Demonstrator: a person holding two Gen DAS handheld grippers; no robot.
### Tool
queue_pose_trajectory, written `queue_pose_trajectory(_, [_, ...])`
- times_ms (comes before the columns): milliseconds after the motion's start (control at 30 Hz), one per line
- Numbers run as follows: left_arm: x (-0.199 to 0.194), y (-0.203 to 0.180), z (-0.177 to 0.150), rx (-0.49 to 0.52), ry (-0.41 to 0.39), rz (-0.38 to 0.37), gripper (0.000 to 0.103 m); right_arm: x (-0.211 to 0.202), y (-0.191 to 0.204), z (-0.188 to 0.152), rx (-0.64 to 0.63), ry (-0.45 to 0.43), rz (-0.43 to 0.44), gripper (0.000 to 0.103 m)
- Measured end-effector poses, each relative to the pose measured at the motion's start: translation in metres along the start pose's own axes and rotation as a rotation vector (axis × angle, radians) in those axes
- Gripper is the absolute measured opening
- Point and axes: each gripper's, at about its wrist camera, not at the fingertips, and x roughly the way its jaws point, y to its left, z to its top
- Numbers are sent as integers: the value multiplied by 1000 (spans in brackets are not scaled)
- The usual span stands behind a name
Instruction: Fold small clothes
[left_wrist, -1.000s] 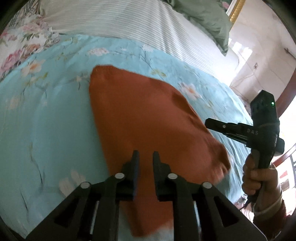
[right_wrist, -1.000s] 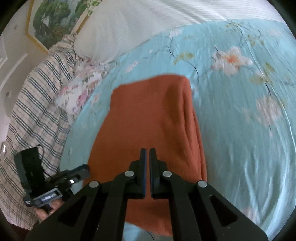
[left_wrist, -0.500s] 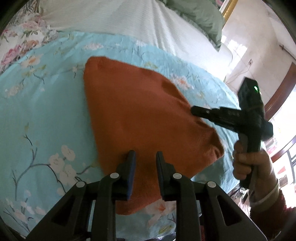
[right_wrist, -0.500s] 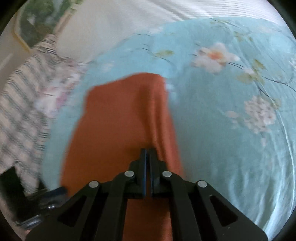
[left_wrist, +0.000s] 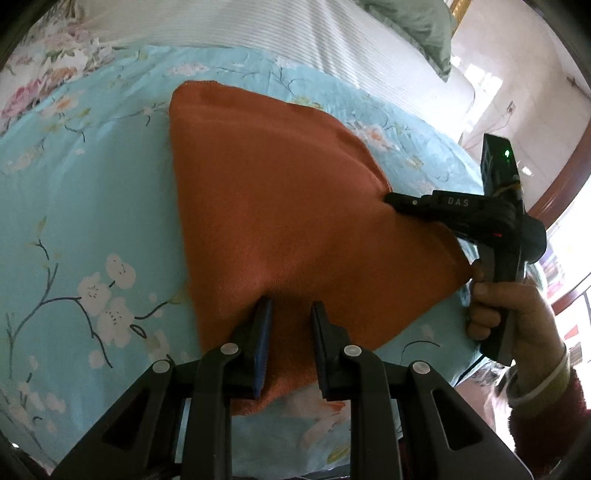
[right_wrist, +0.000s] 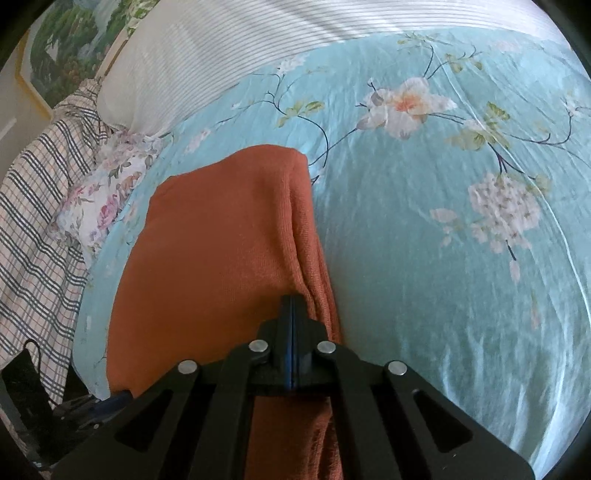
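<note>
At near edge of bed (left_wrist: 55, 192): left gripper (left_wrist: 290, 314) jaws narrowly apart, straddling hem of rust knit garment (left_wrist: 280, 206), no clear pinch. Right gripper (right_wrist: 292, 310) fully together, pressing garment's side edge. Garment lies flat, partly folded. Advice: clamp both corners evenly, lift together, carry fold toward far edge

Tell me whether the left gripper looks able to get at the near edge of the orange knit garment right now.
Probably yes: the left gripper hangs over the orange knit garment with its jaws slightly apart, and nothing lies between them and the near edge on the floral bedsheet.
</note>
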Motion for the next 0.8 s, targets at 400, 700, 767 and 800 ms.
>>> queue_pose_trajectory(400, [3, -16, 1, 15, 21, 132, 21, -29, 19, -8, -36, -45, 27, 3])
queue_pose_trajectory(700, [3, -21, 0, 35, 15, 174, 22, -37, 10, -46, -85, 29, -2, 0])
queue_pose_trajectory(767, [2, -22, -1, 37, 14, 175, 22, -37, 1, -47, -56, 18, 24, 0])
queue_pose_trajectory(800, [2, -23, -1, 40, 14, 177, 22, -38, 3, -47, -63, 17, 19, 0])
